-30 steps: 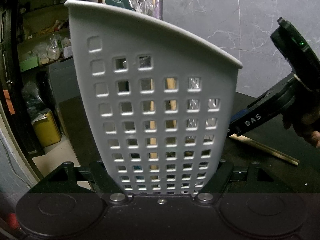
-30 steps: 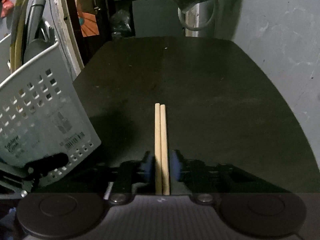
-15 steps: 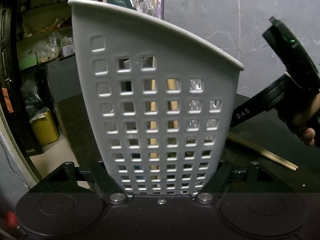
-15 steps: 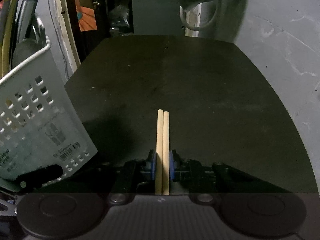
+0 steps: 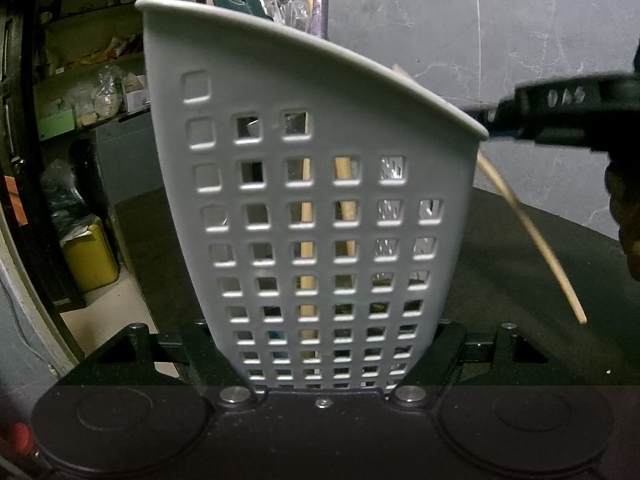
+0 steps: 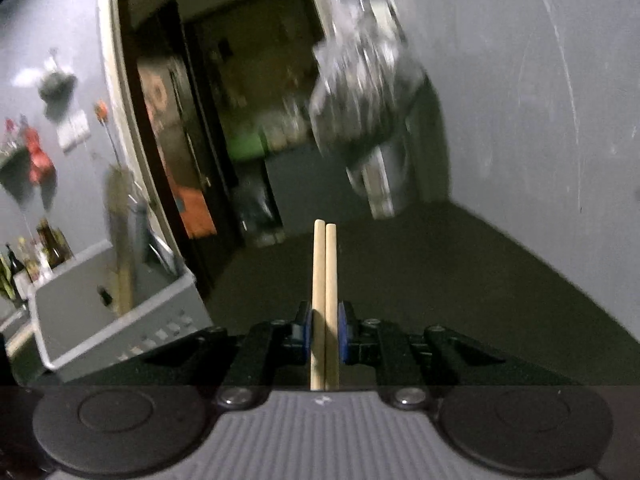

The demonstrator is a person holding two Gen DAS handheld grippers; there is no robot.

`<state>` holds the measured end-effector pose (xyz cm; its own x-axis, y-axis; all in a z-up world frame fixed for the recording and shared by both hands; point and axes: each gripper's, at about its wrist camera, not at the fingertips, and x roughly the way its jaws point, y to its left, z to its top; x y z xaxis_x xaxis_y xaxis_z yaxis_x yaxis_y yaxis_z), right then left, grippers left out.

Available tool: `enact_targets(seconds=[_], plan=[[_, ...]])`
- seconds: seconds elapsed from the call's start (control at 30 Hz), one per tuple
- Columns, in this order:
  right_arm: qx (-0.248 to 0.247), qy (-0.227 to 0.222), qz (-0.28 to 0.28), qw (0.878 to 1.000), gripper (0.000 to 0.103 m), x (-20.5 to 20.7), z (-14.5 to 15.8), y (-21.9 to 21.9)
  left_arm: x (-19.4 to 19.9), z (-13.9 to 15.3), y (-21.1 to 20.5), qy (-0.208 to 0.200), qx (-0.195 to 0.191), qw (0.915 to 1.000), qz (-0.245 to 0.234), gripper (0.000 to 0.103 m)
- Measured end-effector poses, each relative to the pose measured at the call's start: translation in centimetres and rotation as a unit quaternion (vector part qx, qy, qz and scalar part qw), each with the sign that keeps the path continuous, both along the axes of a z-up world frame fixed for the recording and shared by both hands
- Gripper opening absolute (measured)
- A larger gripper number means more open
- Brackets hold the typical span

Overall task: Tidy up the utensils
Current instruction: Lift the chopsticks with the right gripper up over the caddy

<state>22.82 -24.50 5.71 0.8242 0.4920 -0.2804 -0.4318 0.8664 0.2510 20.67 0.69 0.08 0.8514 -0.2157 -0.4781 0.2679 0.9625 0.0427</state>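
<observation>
Though blur smears the lettering on the right gripper, it clamps chopsticks, while the left gripper pinches the caddy (contents mostly hidden).

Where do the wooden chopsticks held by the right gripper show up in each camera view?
Left wrist: chopsticks slant down at right, beside the grey basket.
Right wrist: bottom centre, pinched in the right gripper.
Shared landmark: the grey basket, lower left in the right wrist view.
</observation>
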Motion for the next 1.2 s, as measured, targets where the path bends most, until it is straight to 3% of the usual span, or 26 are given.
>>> enact_targets(seconds=[0.27,0.47,1.2], plan=[[0.04,-0.084,-0.001,0.996,0.015,-1.2,3.5,0.1,0.0,0.0,0.0,0.0,0.0,1.0,0.0,0.076],[0.052,-0.121,0.015,0.991,0.015,-1.8,6.1,0.7,0.0,0.0,0.0,0.0,0.0,1.0,0.0,0.076],[0.061,-0.181,0.06,0.98,0.015,-4.0,9.6,2.4,0.0,0.0,-0.1,0.0,0.0,1.0,0.0,0.076]])
